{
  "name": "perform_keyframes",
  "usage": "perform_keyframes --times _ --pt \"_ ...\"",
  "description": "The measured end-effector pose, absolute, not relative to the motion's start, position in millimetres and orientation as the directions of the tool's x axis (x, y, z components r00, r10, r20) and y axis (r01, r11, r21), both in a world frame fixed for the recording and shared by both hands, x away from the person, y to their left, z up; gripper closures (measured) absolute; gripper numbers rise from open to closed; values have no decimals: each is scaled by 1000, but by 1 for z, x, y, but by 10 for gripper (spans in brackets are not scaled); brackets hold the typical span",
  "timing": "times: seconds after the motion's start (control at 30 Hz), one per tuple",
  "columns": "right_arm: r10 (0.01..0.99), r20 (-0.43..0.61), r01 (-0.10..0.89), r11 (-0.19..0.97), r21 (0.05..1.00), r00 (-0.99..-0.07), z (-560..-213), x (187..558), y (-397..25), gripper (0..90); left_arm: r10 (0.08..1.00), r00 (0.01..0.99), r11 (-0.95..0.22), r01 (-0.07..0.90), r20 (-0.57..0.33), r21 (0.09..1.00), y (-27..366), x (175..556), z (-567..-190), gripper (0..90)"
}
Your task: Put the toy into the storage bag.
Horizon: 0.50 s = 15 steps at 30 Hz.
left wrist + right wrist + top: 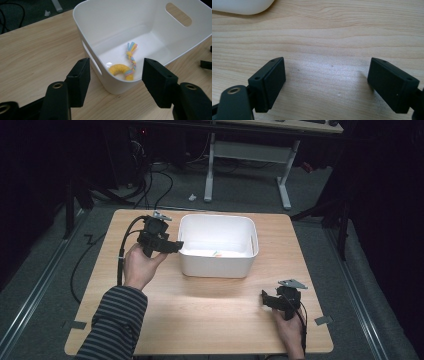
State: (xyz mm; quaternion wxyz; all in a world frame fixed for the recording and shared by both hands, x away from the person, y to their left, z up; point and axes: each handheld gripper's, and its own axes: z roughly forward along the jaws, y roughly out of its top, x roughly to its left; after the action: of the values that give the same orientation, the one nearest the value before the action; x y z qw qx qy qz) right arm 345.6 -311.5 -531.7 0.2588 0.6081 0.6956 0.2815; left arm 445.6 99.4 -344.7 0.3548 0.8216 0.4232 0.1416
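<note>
Left hand-held gripper (pixel 176 246): I hold it at the left wall of the white tub (pixel 215 265), near its front-left corner; jaws spread wide, nothing between them.
Left hand (pixel 141 265): wrapped round the handle, striped sleeve behind it, black cable looping off towards the far left of the counter (pixel 200 320).
Left hand-held gripper view: my two black jaws stand apart either side of the tub's near corner (pixel 112 82), above the wood, not touching the plastic.
Rope toy (pixel 125 67): lies on the tub floor by that near corner, a yellow ring with a pastel braid running from it to a knot and a short tassel; from above, a small coloured speck (pixel 216 253) by the front wall.
Right hand-held gripper (pixel 265 299): low over the counter near its front-right corner, well apart from the tub; jaws spread, empty, bare wood (pixel 324 50) between them.
Right hand (pixel 289 325): grips from behind, cable trailing back.
Tub: sits mid-counter towards the far edge, slot handles in its walls.
</note>
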Motion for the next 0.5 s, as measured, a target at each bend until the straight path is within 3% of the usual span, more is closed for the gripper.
perform_keyframes --times 0.5 --pt "992 -17 701 101 706 -126 -532 346 -311 149 819 572 -363 578 -45 731 128 420 -344 396"
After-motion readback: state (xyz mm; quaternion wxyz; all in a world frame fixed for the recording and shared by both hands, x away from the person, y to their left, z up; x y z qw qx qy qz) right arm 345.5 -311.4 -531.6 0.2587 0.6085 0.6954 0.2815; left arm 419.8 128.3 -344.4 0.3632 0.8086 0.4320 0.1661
